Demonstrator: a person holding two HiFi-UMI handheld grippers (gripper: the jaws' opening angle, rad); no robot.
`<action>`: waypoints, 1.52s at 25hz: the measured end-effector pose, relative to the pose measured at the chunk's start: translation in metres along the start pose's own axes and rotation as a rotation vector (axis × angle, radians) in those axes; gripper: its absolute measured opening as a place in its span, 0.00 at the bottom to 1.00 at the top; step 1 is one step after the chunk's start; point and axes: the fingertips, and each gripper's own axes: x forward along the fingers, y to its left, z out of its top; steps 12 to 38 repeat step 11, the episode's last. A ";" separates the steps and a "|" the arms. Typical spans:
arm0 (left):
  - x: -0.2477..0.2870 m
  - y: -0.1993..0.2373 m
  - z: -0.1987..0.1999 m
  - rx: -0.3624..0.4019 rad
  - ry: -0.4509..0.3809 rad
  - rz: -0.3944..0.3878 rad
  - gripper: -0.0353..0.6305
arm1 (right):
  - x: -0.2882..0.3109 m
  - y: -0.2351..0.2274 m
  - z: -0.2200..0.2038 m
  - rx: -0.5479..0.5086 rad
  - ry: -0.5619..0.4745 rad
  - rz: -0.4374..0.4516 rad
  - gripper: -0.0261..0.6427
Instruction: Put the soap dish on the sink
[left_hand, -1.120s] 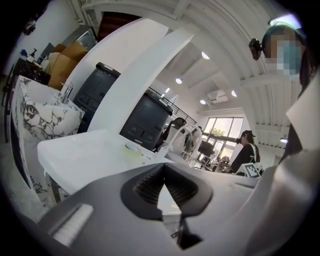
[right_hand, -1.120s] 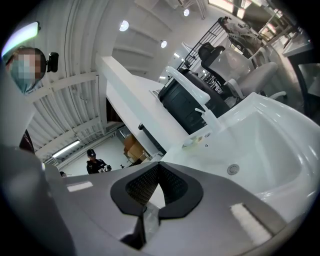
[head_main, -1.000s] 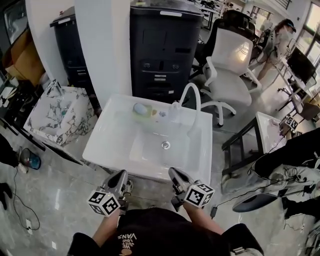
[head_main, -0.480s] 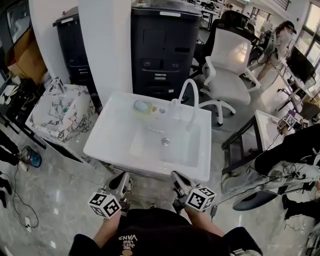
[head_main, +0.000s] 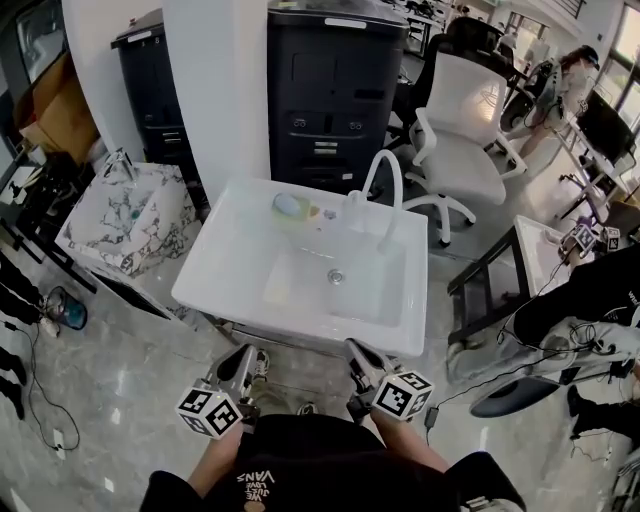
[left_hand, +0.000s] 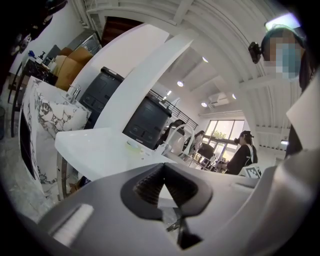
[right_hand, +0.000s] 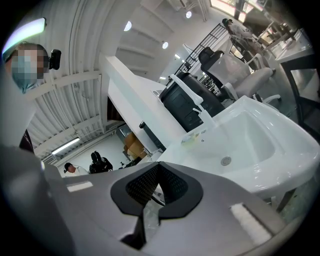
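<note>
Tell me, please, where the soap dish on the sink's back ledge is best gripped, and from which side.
Probably the soap dish's near long rim, pinched from the front, coming in low. It lies flat, a soap bar covers much of its top, and the faucet stands close on its right. The rim's exact shape is too small to judge.

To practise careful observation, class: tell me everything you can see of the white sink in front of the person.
The white sink is a glossy, ceramic-looking rectangular basin that sits level, raised off the floor. Its sunken bowl has a round metal drain and looks empty. A white arched faucet rises from the back ledge and curves over the bowl. A yellow-green soap dish with something pale blue on it rests on that ledge, left of the faucet.
</note>
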 end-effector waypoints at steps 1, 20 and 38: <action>-0.001 0.000 0.000 0.000 0.000 0.001 0.13 | -0.001 0.000 -0.001 0.001 -0.001 -0.001 0.04; -0.007 -0.001 -0.004 -0.007 -0.001 0.006 0.13 | -0.004 -0.001 -0.010 0.009 0.003 -0.010 0.04; -0.007 -0.001 -0.004 -0.007 -0.001 0.006 0.13 | -0.004 -0.001 -0.010 0.009 0.003 -0.010 0.04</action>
